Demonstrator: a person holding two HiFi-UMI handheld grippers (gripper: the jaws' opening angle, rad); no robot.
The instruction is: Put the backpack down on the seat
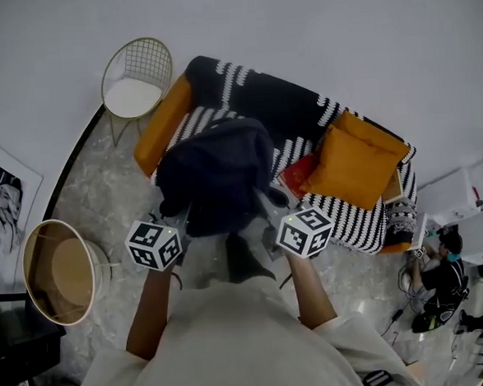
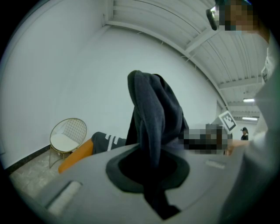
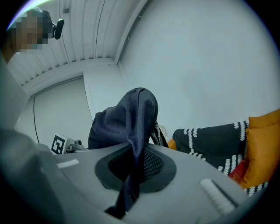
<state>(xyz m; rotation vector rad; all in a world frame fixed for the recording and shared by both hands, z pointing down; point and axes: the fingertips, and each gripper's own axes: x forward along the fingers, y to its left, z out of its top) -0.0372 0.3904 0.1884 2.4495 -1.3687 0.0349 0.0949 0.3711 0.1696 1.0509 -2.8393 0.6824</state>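
Observation:
A dark navy backpack (image 1: pixel 215 173) hangs in the air in front of the person, over the left half of the striped black-and-white sofa (image 1: pixel 289 102). My left gripper (image 1: pixel 180 219) is shut on a fold of its fabric at the lower left. My right gripper (image 1: pixel 266 209) is shut on its lower right side. In the left gripper view the backpack strap (image 2: pixel 153 118) rises out of the closed left gripper (image 2: pixel 151 175). In the right gripper view the backpack cloth (image 3: pixel 129 118) runs up between the jaws of the right gripper (image 3: pixel 131 175). The sofa seat (image 1: pixel 346 214) lies below and to the right.
Orange cushions lie on the sofa, one large at the right (image 1: pixel 351 164) and one at the left arm (image 1: pixel 162 123); a red item (image 1: pixel 298 174) sits between them. A gold wire chair (image 1: pixel 134 76) stands left of the sofa, a round side table (image 1: pixel 61 271) nearer left. A person (image 1: pixel 441 277) crouches at right.

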